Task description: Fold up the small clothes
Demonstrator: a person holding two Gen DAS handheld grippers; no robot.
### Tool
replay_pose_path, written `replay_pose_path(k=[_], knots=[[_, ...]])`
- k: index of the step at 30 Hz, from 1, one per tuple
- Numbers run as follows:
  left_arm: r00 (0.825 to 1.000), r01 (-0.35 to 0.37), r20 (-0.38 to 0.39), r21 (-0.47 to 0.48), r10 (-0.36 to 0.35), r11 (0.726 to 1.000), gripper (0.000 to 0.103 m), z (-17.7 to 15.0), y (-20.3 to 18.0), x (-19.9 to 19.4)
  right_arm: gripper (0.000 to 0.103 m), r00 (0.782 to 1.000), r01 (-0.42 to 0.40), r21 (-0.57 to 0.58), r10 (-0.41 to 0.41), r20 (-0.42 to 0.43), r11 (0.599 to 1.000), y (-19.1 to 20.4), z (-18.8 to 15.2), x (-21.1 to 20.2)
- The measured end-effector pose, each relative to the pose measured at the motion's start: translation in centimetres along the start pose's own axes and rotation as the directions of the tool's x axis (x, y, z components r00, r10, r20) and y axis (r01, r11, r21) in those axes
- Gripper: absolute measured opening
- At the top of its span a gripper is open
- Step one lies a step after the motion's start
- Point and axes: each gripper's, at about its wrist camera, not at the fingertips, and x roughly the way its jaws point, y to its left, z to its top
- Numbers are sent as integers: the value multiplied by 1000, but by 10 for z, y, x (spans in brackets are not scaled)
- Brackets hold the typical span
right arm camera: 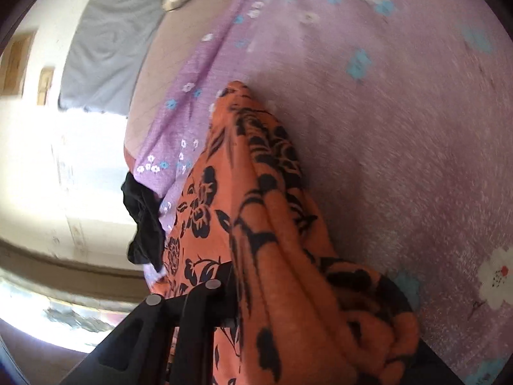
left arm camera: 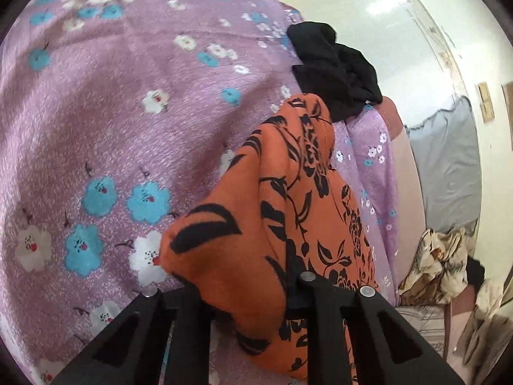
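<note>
An orange cloth with a black flower print lies bunched on a bed with a purple flowered sheet. In the left wrist view my left gripper is shut on one end of the cloth, which bulges up between its black fingers. In the right wrist view the same orange cloth runs away along the purple sheet. My right gripper is shut on its near end. Folds drape over and hide the right finger; only the left finger shows.
A crumpled black garment lies at the bed's edge beyond the cloth, and shows as the black garment in the right wrist view. Past the edge are a pale wall, a grey pillow and a beige patterned fabric heap.
</note>
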Motion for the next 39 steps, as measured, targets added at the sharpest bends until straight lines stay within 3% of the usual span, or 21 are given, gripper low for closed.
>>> replay_pose_path(k=[4,9,12,14,15,16,19,21,23,26,29,30,33,35,36,37,39], knots=[[998,57,5,31,-57,998,15,0,-7,-18,16,997,-9,-111,17,70,994,21,-4,-23],[999,41,-10,121,-40,992,15,-14,-11,-63,15,993,-11,-247,39,109,969,45,-28,-73],[999,-9,-31,157,14,988,15,-28,-1,-80,15,997,5,-227,13,78,974,35,-40,-97],[993,-79,-69,186,93,979,17,-40,10,-77,15,998,63,-194,-61,17,979,13,-49,-100],[984,-116,-114,168,136,979,18,-45,20,-70,16,996,81,-161,-84,-11,984,2,-51,-98],[983,-113,-128,144,132,983,19,-45,25,-69,16,994,93,-127,-100,-46,988,-8,-52,-95],[982,-138,-104,198,161,970,26,-44,16,-86,20,990,102,-73,-108,-87,992,-20,-50,-87],[980,-176,-47,265,195,948,29,-45,9,-106,22,991,92,-54,-96,-94,994,-21,-48,-89],[978,-200,-11,275,211,940,30,-45,10,-123,26,991,94,-33,-97,-96,995,-26,-49,-92],[953,-302,98,305,286,903,31,-42,3,-145,33,993,67,72,-59,-104,995,-45,-49,-97],[938,-331,229,373,260,867,37,-41,-22,-170,42,997,24,176,-10,-77,984,-57,-46,-107],[941,-323,234,398,246,858,40,-42,-30,-171,50,998,5,198,5,-55,980,-60,-45,-111],[959,-277,196,511,203,814,43,-63,-63,-155,61,999,-52,263,47,28,963,-69,-41,-127],[975,-222,142,615,170,757,45,-89,-82,-138,64,996,-84,304,68,64,949,-74,-39,-133],[980,-199,118,669,162,716,48,-104,-91,-124,64,994,-100,325,81,72,940,-77,-38,-135],[980,-197,112,698,167,688,51,-113,-95,-111,64,994,-107,335,88,70,936,-79,-37,-135],[967,-234,94,702,238,673,53,-121,-85,-80,61,997,-82,298,73,40,951,-76,-35,-136]])
